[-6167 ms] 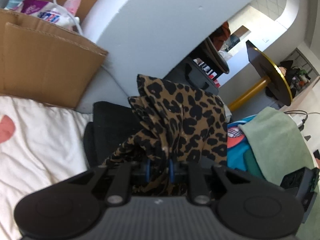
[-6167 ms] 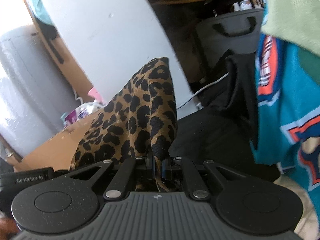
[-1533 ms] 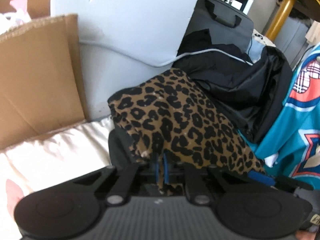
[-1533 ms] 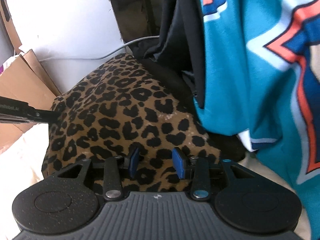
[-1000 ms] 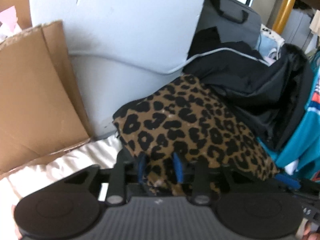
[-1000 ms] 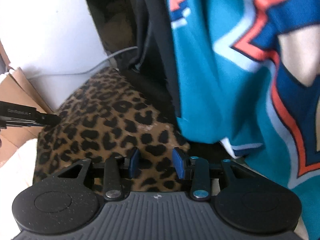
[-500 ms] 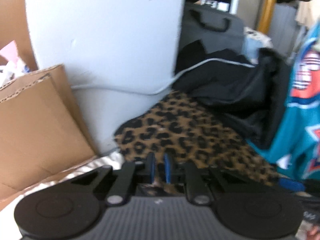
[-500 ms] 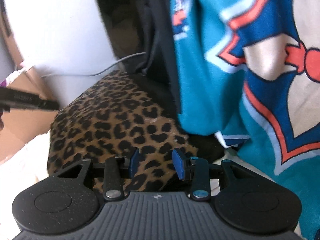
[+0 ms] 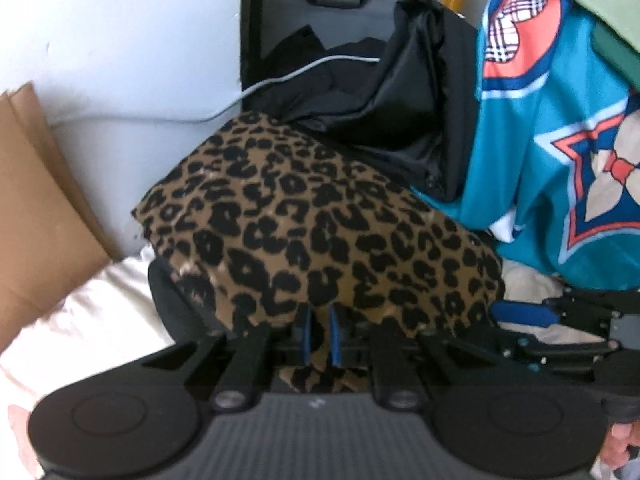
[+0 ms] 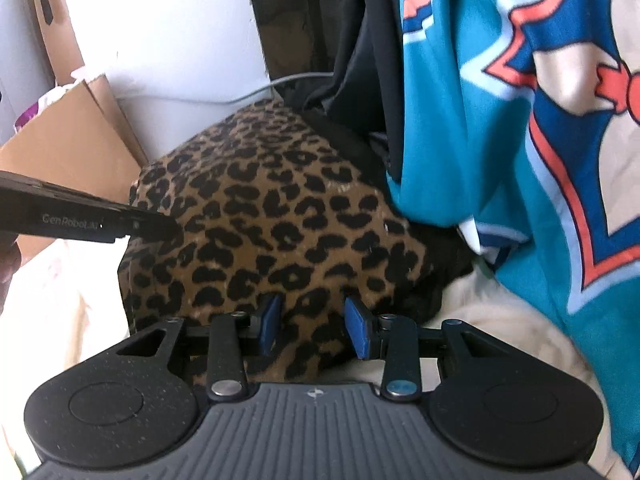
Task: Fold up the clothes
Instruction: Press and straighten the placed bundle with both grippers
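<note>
Teal jersey (image 10: pixel 460 128) is seen hanging up and to the right of both hand-held grippers. Black jacket (image 9: pixel 384 92) is piled beyond them, against a dark case (image 9: pixel 320 12). Cardboard box (image 9: pixel 36 200) stands to the left, with a white panel (image 9: pixel 132 40) behind it. Cream bedding (image 10: pixel 60 292) lies underneath.

Leopard-print garment (image 9: pixel 312 220) is laid as a folded pile directly ahead of both hand-held grippers, on a dark item over the bedding.

Left hand-held gripper (image 9: pixel 319 338): blue pads nearly pressed together, a fold of the leopard-print garment's near edge pinched between them.

Right hand-held gripper (image 10: pixel 314 330): pads spread about halfway, positioned over the garment's near edge; nothing is clamped, and contact with the cloth cannot be told.
</note>
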A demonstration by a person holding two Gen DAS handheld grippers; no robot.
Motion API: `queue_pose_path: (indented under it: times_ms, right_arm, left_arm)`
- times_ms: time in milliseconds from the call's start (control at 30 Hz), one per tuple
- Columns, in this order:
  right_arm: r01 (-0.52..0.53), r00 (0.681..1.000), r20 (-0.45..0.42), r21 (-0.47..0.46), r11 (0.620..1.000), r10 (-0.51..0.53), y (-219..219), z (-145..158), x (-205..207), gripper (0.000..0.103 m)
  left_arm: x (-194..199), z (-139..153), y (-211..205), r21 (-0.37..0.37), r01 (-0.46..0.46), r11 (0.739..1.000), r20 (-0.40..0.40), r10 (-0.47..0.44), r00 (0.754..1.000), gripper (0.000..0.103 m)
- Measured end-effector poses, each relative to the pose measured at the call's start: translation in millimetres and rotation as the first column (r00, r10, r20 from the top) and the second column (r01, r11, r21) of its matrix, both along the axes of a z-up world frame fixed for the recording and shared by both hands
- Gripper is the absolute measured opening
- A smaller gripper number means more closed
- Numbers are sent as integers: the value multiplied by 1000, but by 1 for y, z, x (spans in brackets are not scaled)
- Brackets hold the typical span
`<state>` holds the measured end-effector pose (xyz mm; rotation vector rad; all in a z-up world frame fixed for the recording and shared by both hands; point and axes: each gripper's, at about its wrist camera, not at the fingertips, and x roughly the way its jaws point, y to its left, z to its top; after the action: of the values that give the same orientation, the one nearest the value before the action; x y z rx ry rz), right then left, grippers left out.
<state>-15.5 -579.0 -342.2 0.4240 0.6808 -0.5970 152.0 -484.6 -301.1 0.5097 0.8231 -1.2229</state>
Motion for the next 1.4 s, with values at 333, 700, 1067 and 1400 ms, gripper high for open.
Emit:
queue_pose_path:
  times_ms: [333,700,1067,1400]
  right_arm:
    - [-48,999,-24,35,998,49,16,-4,-25,43]
    - [57,995,67,181,982,-70,-9,-16,-36,45]
    - [24,991,113,336,942,-66,-10,-37,-39,30]
    - [-20,993,112,358,933,-22,3,-38,-38,30]
  left_arm:
    - [-3,7,19,4,2,1000,15,-2,1000,11]
    - [7,24,31,-97,-106,990,-102,96,990,12]
    - [-16,0,40,-69,-148,987,-209,131,969,37]
    - [-37,-24,46,-32,-139,990,-286,125,950,43]
